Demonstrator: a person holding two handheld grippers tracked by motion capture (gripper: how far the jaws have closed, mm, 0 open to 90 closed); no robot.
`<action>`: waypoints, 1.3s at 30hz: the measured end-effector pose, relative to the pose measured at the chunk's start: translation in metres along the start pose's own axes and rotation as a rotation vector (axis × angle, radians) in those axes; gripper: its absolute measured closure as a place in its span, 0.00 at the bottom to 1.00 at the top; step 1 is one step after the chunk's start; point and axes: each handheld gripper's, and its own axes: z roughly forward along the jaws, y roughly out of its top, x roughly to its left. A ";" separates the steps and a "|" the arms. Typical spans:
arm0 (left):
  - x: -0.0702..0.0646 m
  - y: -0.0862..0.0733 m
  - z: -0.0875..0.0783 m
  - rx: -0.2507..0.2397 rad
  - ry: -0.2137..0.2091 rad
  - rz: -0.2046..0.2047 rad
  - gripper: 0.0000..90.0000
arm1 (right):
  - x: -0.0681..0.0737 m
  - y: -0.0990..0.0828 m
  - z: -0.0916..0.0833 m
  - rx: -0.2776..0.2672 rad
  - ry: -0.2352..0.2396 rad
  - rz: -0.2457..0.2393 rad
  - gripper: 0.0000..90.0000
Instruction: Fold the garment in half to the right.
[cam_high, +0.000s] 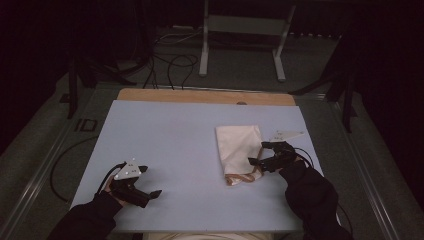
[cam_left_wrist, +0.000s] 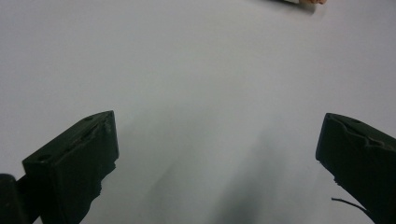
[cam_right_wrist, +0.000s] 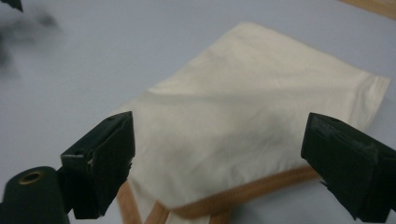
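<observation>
A cream cloth bag (cam_high: 239, 145) with tan straps (cam_high: 239, 178) lies flat on the light blue table top (cam_high: 170, 145), right of centre. My right gripper (cam_high: 259, 154) is open at the bag's near right edge, jaws spread just above the cloth. In the right gripper view the bag (cam_right_wrist: 252, 116) lies between the jaws, with a tan strap (cam_right_wrist: 243, 193) along its near hem. My left gripper (cam_high: 150, 181) is open at the near left of the table, with nothing between its jaws. The left gripper view looks over bare table surface (cam_left_wrist: 196, 79).
A wooden strip (cam_high: 205, 96) runs along the table's far edge. Behind the table, black cables (cam_high: 170, 65) lie on the floor beside a white metal stand (cam_high: 242, 35). Cables trail off the table's left side (cam_high: 60, 165). Dark floor surrounds the table.
</observation>
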 end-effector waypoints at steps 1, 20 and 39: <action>0.000 0.000 0.000 -0.001 0.000 -0.002 0.00 | 0.003 -0.005 -0.004 0.002 0.009 0.000 0.12; -0.001 0.000 -0.002 -0.005 0.000 0.006 0.00 | 0.021 -0.048 -0.023 -0.034 -0.005 0.018 0.12; -0.003 0.000 -0.003 -0.005 -0.007 0.021 0.00 | 0.038 -0.087 -0.028 -0.017 -0.050 0.033 0.12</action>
